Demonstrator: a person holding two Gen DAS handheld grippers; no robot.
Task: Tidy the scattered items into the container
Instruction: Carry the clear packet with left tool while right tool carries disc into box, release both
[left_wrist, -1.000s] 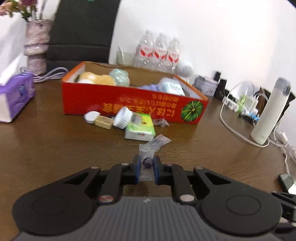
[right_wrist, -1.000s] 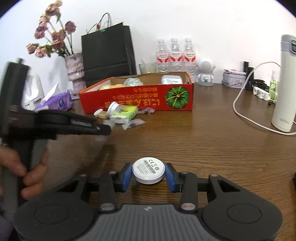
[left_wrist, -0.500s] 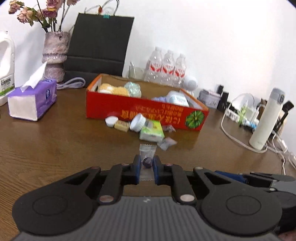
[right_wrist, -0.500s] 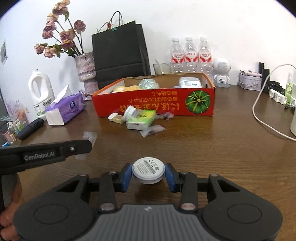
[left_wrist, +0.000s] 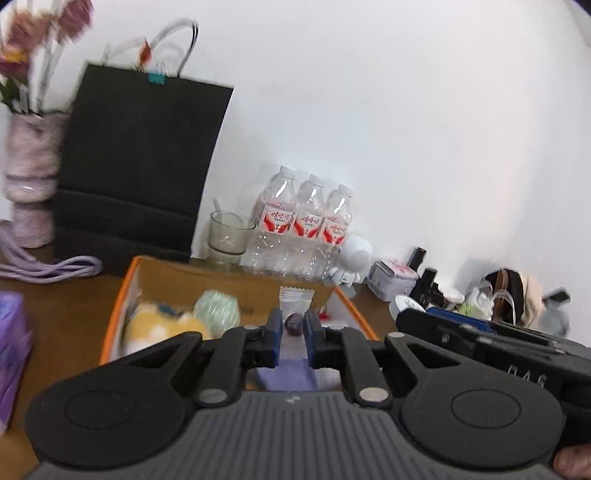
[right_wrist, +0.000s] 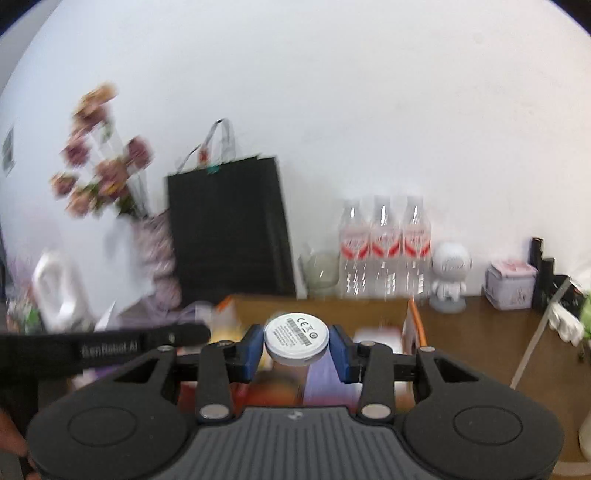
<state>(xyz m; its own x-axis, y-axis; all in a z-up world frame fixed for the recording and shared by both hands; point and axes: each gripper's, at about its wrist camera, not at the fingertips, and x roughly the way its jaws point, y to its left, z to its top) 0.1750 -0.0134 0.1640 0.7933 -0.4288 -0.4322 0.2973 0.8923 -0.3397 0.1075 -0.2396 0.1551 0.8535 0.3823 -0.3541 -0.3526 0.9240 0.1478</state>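
White disc (right_wrist: 296, 338) pinched in right tongs (right_wrist: 297, 349), candy packet (left_wrist: 294, 314) btwn left tongs (left_wrist: 293, 341)

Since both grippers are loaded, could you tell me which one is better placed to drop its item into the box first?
Probably left: the left gripper holds its candy above the box interior.
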